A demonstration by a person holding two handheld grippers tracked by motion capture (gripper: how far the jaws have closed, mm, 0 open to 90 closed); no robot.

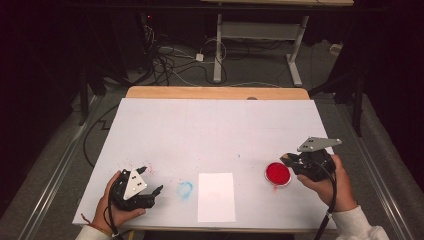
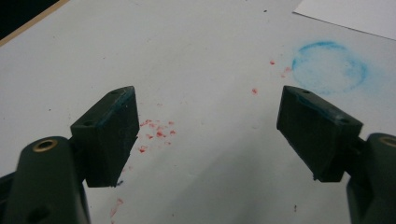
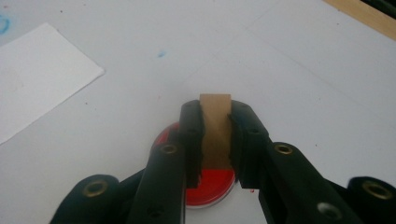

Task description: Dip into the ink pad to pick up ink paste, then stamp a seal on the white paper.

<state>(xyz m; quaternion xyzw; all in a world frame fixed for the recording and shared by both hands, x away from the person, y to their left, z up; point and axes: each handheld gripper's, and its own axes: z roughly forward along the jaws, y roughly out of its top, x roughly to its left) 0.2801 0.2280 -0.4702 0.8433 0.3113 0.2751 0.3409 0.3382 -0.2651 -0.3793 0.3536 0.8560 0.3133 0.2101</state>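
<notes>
**A:** Going left to right from the white sheet of paper in the middle of the white surface, what have you got?

**B:** Well left of the sheet my left gripper rests low near the surface's front edge, its jaws wide apart with nothing between them. Its own camera shows red flecks on the surface between the jaws. Just left of the sheet is a smudged blue ring of ink; I judge it to be an old stamp mark, though I can't be sure.

**A:** And the sheet itself?

**B:** It looks bare to me, with no clear print on it, so I'd say the stamping is not yet done.

**A:** Right of it?

**B:** The round red ink pad in its clear dish sits to the right of the sheet, a little farther back. My right gripper is at the pad's right rim, clamped tight on a small tan wooden block. From the right gripper view the block stands upright between the pads, above the red disc. I can't tell whether its lower face touches the ink.

**A:** So where are we?

**B:** By my reading the block is picked up and at the inking step. Carrying it left to the sheet and pressing it down remain.
</notes>
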